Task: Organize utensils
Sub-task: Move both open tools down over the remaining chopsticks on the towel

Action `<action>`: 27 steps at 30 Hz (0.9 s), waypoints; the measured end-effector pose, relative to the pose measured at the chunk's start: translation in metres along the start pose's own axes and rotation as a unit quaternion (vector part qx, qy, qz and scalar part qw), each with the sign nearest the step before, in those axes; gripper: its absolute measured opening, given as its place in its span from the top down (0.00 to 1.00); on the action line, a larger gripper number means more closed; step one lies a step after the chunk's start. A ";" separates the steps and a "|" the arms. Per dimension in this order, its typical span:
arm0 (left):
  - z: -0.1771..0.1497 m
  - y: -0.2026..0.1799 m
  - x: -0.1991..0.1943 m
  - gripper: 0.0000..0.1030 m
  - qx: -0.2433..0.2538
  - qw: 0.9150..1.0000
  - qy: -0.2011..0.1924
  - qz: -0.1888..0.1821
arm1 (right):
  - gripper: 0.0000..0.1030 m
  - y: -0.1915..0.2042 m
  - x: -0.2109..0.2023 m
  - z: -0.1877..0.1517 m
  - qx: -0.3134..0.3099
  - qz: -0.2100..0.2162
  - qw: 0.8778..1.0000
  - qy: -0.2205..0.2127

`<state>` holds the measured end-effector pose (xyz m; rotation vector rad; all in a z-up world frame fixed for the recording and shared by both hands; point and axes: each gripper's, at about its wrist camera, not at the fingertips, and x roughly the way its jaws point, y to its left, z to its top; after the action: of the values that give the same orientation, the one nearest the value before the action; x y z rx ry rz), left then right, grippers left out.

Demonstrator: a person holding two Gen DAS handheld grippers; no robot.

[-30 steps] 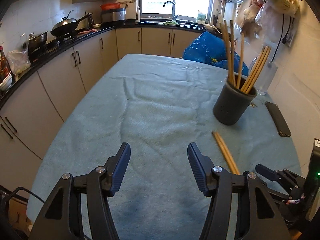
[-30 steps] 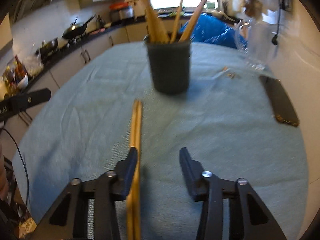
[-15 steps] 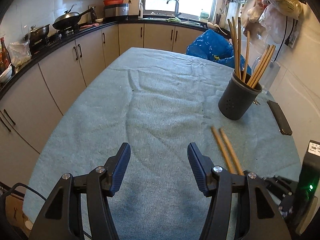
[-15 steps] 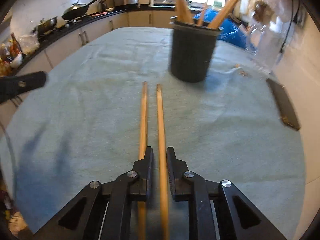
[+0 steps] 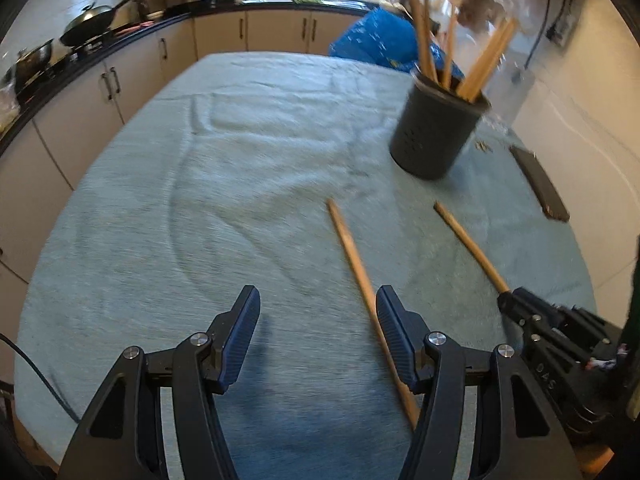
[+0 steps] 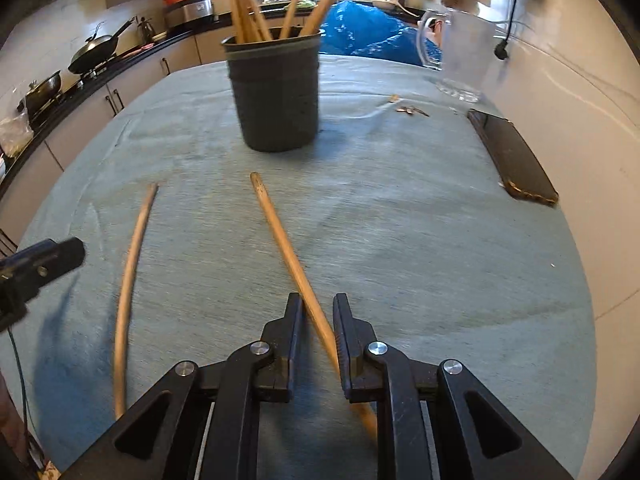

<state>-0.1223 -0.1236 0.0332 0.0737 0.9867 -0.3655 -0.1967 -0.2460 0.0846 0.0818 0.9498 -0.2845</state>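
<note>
A dark grey holder [image 5: 436,136] [image 6: 278,100] stands on the blue-green cloth with several wooden chopsticks upright in it. Two loose chopsticks are in front of it. My right gripper [image 6: 318,312] [image 5: 506,300] is shut on one chopstick [image 6: 280,232] [image 5: 468,240], which crosses slantwise between its pads and points toward the holder. The other chopstick [image 5: 352,248] [image 6: 130,276] lies flat on the cloth. My left gripper [image 5: 318,304] hangs open low over it, and the stick runs just inside and under its right finger.
A dark flat phone-like slab [image 5: 540,184] [image 6: 514,156] lies near the right table edge. A clear jug [image 6: 460,56], small metal bits [image 6: 408,110] and a blue bag [image 6: 360,28] sit behind the holder. Kitchen counters with a wok [image 5: 92,24] run along the left.
My right gripper went from open to shut on one chopstick, and the pair that lay side by side has spread apart. My left gripper dropped lower and closer to the other chopstick.
</note>
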 end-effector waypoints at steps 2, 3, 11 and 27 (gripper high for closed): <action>-0.001 -0.008 0.006 0.43 0.008 1.000 0.009 -0.003 | 0.82 -0.002 -0.001 -0.002 0.000 0.001 1.000 -0.003; -0.001 -0.013 0.009 0.43 0.014 1.000 0.013 -0.002 | 0.82 -0.003 -0.001 -0.002 0.000 0.002 1.000 -0.004; -0.007 -0.039 0.022 0.43 0.053 0.998 0.028 0.010 | 0.78 -0.006 -0.001 -0.006 0.000 0.012 1.000 -0.013; -0.014 -0.050 0.022 0.67 0.082 0.996 0.024 0.019 | 0.76 -0.006 -0.001 -0.008 -0.002 0.014 1.000 -0.015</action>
<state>-0.1394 -0.1733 0.0127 0.2505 1.0008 -0.4114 -0.2047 -0.2502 0.0811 0.0860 0.9178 -0.2574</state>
